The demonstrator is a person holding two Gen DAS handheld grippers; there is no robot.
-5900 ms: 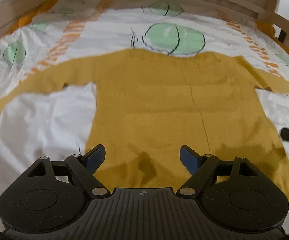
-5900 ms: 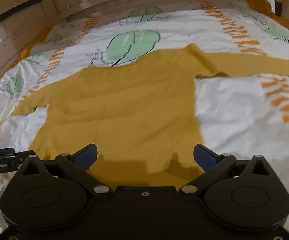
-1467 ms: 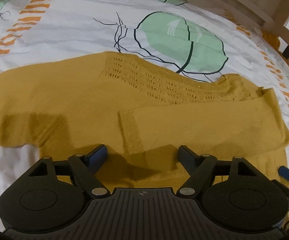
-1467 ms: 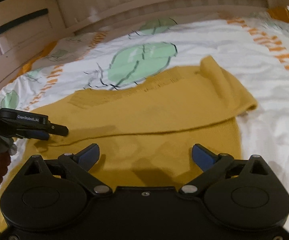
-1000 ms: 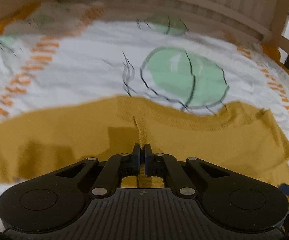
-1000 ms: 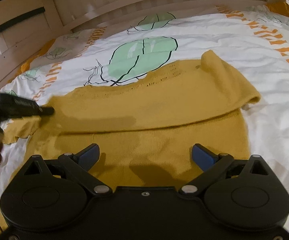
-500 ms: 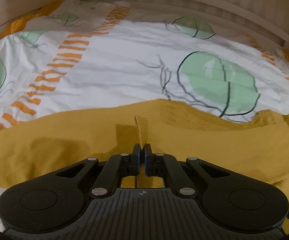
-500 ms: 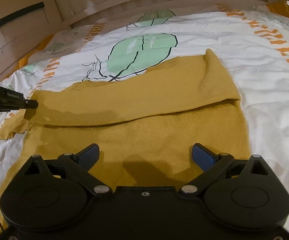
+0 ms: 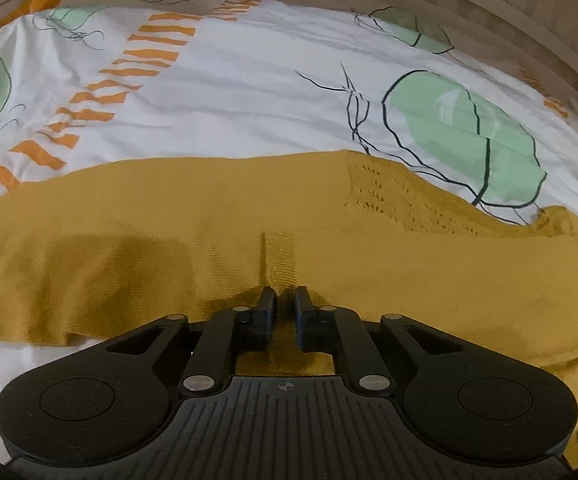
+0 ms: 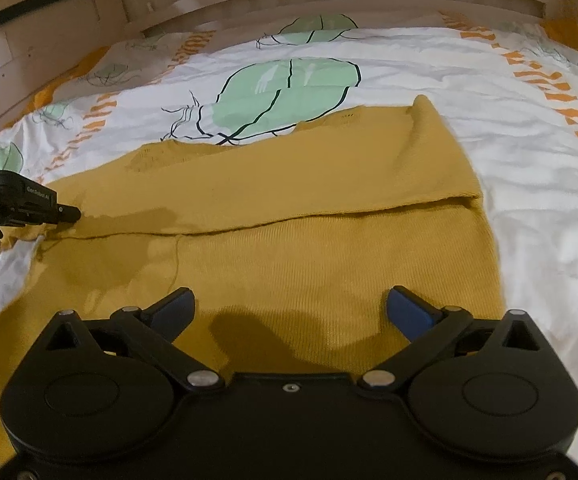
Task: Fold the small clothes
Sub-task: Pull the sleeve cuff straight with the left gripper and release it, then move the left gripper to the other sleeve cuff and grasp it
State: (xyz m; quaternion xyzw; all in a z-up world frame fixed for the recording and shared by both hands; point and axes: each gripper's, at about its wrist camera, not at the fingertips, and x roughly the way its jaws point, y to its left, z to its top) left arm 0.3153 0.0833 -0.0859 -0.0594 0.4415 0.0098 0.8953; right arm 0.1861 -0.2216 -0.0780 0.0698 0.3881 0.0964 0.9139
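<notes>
The left gripper (image 9: pixel 285 300) is being eased open and the cuff, pinched a second ago, is let go. The right sleeve is now laid across the yellow sweater (image 10: pixel 329 264), mid-bed; the right gripper (image 10: pixel 289 308) hangs wide, empty.

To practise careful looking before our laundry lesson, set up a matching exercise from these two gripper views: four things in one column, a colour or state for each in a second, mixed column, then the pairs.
Things:
1. sweater
2. bedsheet
3. left hand-held gripper
4. right hand-held gripper

States:
A. jaws wide apart, nothing between them
B. mustard yellow, one sleeve folded across the body
C. jaws nearly together and opening, low over the yellow knit
D. white with green leaves and orange stripes

Pairs: 1-B, 2-D, 3-C, 4-A
</notes>
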